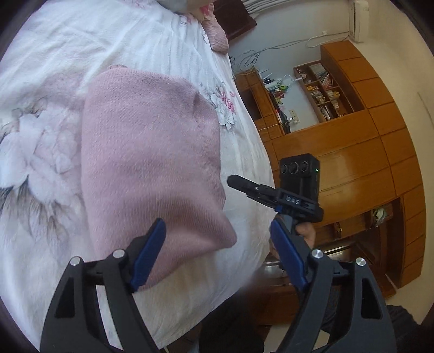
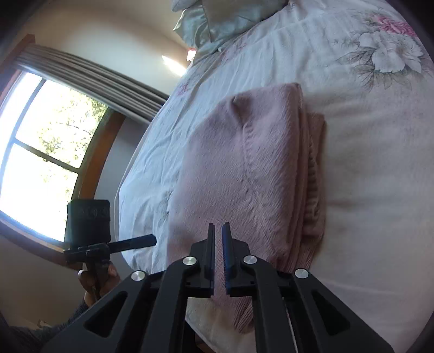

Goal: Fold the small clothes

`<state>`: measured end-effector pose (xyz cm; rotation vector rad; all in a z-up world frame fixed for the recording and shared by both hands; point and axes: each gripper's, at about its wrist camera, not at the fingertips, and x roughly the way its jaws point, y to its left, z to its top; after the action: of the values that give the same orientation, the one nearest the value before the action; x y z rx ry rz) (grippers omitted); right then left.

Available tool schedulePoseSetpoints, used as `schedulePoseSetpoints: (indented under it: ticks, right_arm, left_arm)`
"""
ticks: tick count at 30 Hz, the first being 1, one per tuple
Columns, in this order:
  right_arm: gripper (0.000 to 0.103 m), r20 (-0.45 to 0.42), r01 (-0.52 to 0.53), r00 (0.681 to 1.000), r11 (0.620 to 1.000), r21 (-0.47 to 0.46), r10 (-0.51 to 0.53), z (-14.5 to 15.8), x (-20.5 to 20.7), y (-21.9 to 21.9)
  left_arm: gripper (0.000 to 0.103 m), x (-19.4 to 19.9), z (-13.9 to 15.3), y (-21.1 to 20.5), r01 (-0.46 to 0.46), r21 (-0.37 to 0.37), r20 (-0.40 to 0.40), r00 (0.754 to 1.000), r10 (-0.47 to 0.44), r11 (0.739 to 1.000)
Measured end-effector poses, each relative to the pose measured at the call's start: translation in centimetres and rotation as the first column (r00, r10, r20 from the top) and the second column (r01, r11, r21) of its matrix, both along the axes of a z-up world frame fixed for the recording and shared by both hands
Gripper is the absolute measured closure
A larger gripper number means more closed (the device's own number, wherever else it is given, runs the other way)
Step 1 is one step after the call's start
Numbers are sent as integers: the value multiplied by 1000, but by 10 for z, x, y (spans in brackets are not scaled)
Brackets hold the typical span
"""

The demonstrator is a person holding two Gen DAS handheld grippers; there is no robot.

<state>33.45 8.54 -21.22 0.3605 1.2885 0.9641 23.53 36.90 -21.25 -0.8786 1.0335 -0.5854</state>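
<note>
My left gripper (image 1: 217, 244) hangs wide open and empty over the near corner of the folded pink cloth (image 1: 152, 163); my right gripper (image 2: 218, 236) is nearly shut with a thin gap, holding nothing, above the same cloth's near edge. The cloth lies flat on the floral bedspread (image 1: 54, 68), close to the bed's edge, with bare sheet all around it. A hand (image 1: 306, 233) grips the right tool off the bed's side.

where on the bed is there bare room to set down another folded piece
Bare sheet lies between the folded pink garment and the pillows, and beyond the garment's stacked edge on the floral bedspread. The near bed edge, by both grippers, is crowded.
</note>
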Motion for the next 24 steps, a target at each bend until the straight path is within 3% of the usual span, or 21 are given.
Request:
schedulePoseSetpoints:
  ticks: [3, 5, 7, 13, 16, 18, 19, 22, 24]
  right_arm:
    - [96, 6, -43, 999, 993, -112, 44, -18, -21, 11]
    - [103, 51, 4, 999, 972, -235, 9, -33, -18, 5]
    - [103, -7, 71, 997, 979, -191, -73, -42, -10, -11]
    - [94, 75, 62, 996, 995, -82, -56, 12, -46, -5]
    - [93, 39, 36, 999, 991, -130, -31, -7, -54, 4]
    - [99, 4, 61, 998, 977, -203, -61, -33, -49, -3]
    - [103, -3, 83, 996, 974, -213, -85, -42, -49, -12]
    - [103, -27, 142, 989, 977, -157, -148, -46, -53, -37]
    - [96, -10, 162, 986, 977, -136, -165, -35, -60, -43]
  left_arm:
    - [21, -9, -20, 3, -26, 20, -52, 998, 27, 999]
    - [21, -9, -35, 2, -32, 19, -83, 996, 33, 999]
    - [21, -11, -43, 0, -31, 23, -99, 995, 33, 999]
    - [19, -27, -6, -1, -30, -15, 26, 999, 30, 999]
    - [19, -18, -30, -7, -13, 27, -83, 996, 15, 1000]
    - [19, -19, -51, -8, -22, 46, -132, 991, 28, 999]
    - [19, -22, -56, -5, -37, 17, -136, 990, 39, 999]
    - [13, -38, -56, 4, -81, -57, -141, 987, 72, 995]
    - [8, -51, -50, 5, -83, -35, -141, 987, 77, 996]
